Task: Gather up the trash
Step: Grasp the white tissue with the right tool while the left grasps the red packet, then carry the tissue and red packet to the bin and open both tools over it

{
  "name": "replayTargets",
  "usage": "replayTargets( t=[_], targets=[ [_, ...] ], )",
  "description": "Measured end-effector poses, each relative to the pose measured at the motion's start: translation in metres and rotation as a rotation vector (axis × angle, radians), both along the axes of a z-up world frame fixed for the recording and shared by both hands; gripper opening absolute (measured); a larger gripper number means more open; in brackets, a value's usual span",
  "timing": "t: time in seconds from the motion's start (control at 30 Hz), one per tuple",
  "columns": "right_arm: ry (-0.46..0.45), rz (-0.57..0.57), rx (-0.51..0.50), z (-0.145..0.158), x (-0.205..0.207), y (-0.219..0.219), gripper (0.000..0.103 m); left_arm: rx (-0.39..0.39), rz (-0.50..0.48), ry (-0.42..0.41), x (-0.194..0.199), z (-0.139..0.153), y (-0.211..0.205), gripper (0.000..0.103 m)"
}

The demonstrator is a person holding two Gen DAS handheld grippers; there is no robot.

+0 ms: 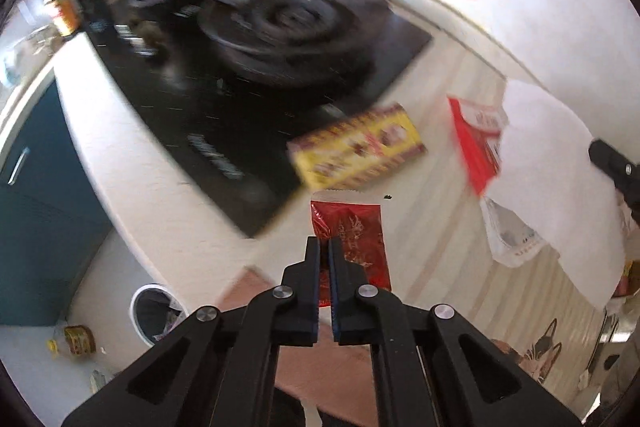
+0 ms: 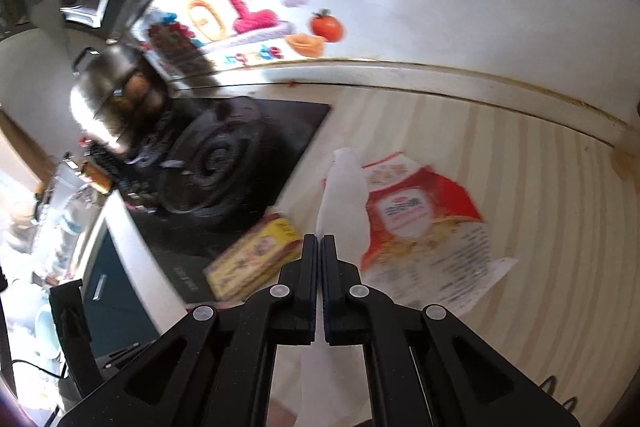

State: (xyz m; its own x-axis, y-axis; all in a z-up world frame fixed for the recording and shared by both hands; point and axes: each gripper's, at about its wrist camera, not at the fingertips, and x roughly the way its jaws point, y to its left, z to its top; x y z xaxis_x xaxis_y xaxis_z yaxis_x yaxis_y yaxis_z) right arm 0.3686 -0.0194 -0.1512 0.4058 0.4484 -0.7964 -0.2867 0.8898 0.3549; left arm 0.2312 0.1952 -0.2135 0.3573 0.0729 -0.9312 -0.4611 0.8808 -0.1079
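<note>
My left gripper (image 1: 325,239) is shut on a red sachet (image 1: 352,231) and holds it above the counter. My right gripper (image 2: 319,237) is shut on a white tissue (image 2: 344,203), which also shows in the left wrist view (image 1: 548,163) at the right. A yellow box (image 1: 356,147) lies at the stove's edge, also seen in the right wrist view (image 2: 256,259). A red and white wrapper (image 2: 424,223) lies flat on the counter, partly under the tissue in the left wrist view (image 1: 476,139).
A black stove (image 1: 256,67) with a burner fills the counter's left part. A white trash bin (image 1: 156,311) with a dark liner stands on the floor below. Blue cabinet doors (image 1: 36,211) are at left. A metal pot (image 2: 116,99) sits behind the stove.
</note>
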Motion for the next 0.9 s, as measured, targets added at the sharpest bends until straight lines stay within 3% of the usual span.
replayTargets(
  t=[0.17, 0.3, 0.4, 0.5, 0.67, 0.8, 0.9],
  targets=[
    [0.009, 0.11, 0.06, 0.023, -0.033, 0.041, 0.002, 0.044, 0.099, -0.044, -0.053, 0.024, 0.051, 0.001],
    [0.061, 0.25, 0.113, 0.027, -0.074, 0.102, 0.002, 0.062, 0.221, -0.042, -0.116, 0.02, 0.109, 0.001],
    [0.118, 0.378, 0.14, 0.018, -0.111, 0.159, 0.002, 0.063, 0.324, -0.021, -0.173, 0.012, 0.144, 0.001],
    [0.224, 0.517, 0.164, -0.011, -0.159, 0.226, 0.002, 0.043, 0.441, 0.018, -0.237, -0.012, 0.181, 0.001],
    [0.326, 0.7, 0.096, -0.086, -0.244, 0.321, 0.002, -0.041, 0.632, 0.111, -0.339, -0.088, 0.246, 0.001],
    [0.437, 0.781, -0.004, -0.197, -0.308, 0.383, 0.002, -0.123, 0.727, 0.181, -0.394, -0.182, 0.286, 0.001],
    [0.513, 0.796, -0.058, -0.284, -0.341, 0.412, 0.002, -0.195, 0.772, 0.232, -0.421, -0.27, 0.311, 0.001]
  ],
)
